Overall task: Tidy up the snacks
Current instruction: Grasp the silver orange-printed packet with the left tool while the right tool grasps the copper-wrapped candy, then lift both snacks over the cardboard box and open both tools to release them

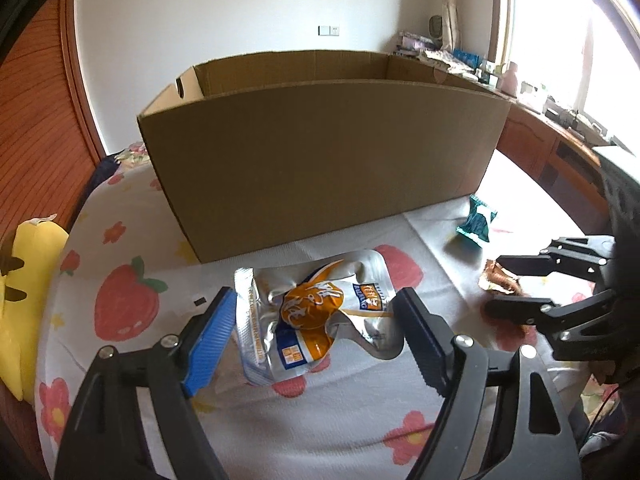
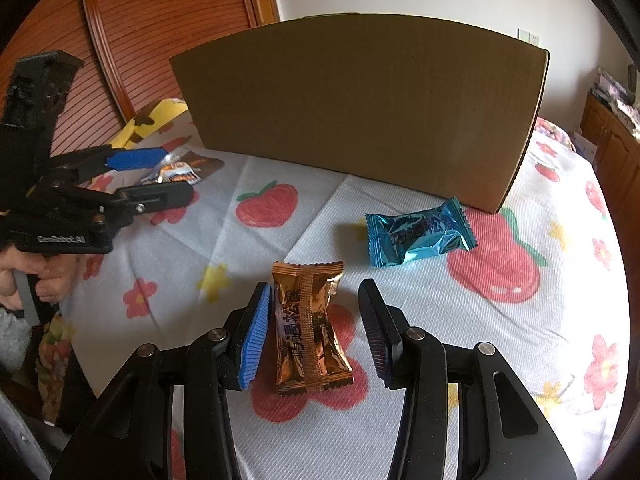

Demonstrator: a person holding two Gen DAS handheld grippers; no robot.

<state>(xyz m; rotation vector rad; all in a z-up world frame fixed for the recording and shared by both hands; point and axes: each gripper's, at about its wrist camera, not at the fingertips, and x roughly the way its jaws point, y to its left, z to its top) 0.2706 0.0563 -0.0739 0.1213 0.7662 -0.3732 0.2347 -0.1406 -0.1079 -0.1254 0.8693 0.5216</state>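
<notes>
A crumpled silver and orange pouch [image 1: 312, 312] hangs just above the bedspread, and my left gripper [image 1: 316, 296] is shut on it, pads pressing its two sides. The right wrist view shows the same left gripper [image 2: 176, 174] at the left with the pouch [image 2: 180, 168] in it. A gold snack packet [image 2: 310, 332] lies flat on the bedspread between the jaws of my right gripper [image 2: 315, 286], which is open with a gap on each side. A shiny blue packet [image 2: 420, 234] lies further off, near the open cardboard box [image 2: 360, 112].
The tall box [image 1: 320, 160] stands on a bedspread [image 2: 500, 340] printed with strawberries and flowers. A yellow plush toy [image 1: 28, 280] lies at the bed's left edge, by a wooden slatted door [image 2: 160, 20]. A cluttered wooden cabinet [image 1: 560, 140] runs under the window at the right.
</notes>
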